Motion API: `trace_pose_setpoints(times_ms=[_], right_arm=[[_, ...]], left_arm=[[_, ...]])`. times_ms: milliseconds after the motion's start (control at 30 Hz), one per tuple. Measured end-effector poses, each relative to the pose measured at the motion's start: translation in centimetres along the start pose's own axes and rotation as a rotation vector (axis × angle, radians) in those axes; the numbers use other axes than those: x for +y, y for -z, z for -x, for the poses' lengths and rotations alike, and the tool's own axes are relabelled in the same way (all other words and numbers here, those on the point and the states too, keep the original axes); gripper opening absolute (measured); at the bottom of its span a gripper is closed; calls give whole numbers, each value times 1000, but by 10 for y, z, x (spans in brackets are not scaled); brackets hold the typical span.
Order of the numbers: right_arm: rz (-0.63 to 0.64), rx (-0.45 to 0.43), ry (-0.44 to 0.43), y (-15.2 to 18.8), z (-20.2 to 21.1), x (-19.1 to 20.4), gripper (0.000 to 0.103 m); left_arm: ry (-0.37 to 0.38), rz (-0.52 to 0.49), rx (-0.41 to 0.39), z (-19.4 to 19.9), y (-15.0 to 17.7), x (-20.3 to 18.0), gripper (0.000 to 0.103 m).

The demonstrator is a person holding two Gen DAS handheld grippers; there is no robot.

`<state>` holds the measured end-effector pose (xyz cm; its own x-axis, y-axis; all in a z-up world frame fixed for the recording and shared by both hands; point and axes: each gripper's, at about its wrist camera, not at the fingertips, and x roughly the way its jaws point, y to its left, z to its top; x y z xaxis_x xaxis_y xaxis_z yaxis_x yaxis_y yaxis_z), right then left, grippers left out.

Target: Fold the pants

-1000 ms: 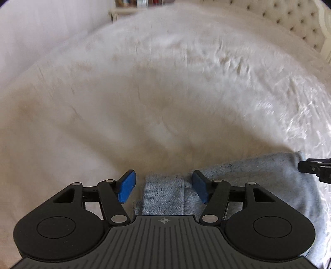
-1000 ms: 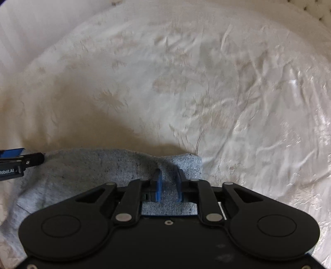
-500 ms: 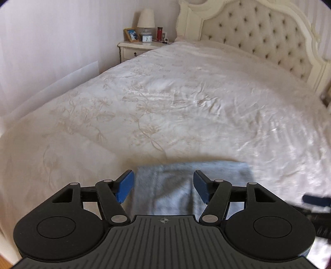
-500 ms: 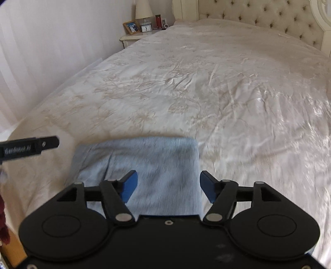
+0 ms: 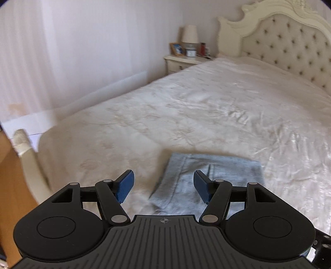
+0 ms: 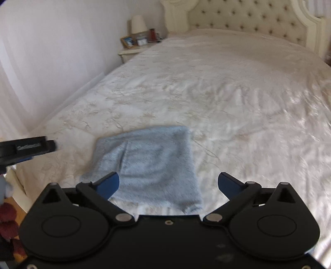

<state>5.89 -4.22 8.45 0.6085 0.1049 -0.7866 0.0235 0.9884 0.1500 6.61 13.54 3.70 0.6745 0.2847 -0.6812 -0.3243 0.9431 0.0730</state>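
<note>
Light blue-grey pants (image 5: 209, 175) lie folded into a compact rectangle near the foot end of the bed (image 5: 206, 115); they also show in the right wrist view (image 6: 153, 163). My left gripper (image 5: 163, 186) is open and empty, held above and short of the pants' left edge. My right gripper (image 6: 168, 185) is wide open and empty, raised above the near edge of the pants. The left gripper's tip shows at the left edge of the right wrist view (image 6: 26, 148).
The cream bedspread (image 6: 238, 99) stretches to a tufted headboard (image 6: 244, 18). A nightstand (image 5: 184, 62) with a lamp and small items stands at the far left. A white wall runs along the left. The wooden floor (image 5: 14, 186) and the bed's foot corner are near left.
My right gripper has let go of the pants and opened wide. Both grippers have risen and drawn back from the folded pants, so more of the room shows.
</note>
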Motion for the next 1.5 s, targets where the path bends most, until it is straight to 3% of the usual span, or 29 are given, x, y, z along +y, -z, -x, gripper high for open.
trace_pose_setpoints(times_ms=[67,333,467,867,1500], right_arm=[[4,23,34,6,6,-4,103],[-4,11,15,27,33,-17,103],[-28,30,6,34,37,-21,103],[-36,45,7,52,57,-23,103],[-43,50,-18,49,55,-24,103]], left_arm=[[10,6,27,6,3,1,62],[98,-99,168,19,23,-7,62],[122,-102,231,23,39,-10,62],[100,-106,266,43,67,-17,62],[91,-115,259,50,66,-21,62]])
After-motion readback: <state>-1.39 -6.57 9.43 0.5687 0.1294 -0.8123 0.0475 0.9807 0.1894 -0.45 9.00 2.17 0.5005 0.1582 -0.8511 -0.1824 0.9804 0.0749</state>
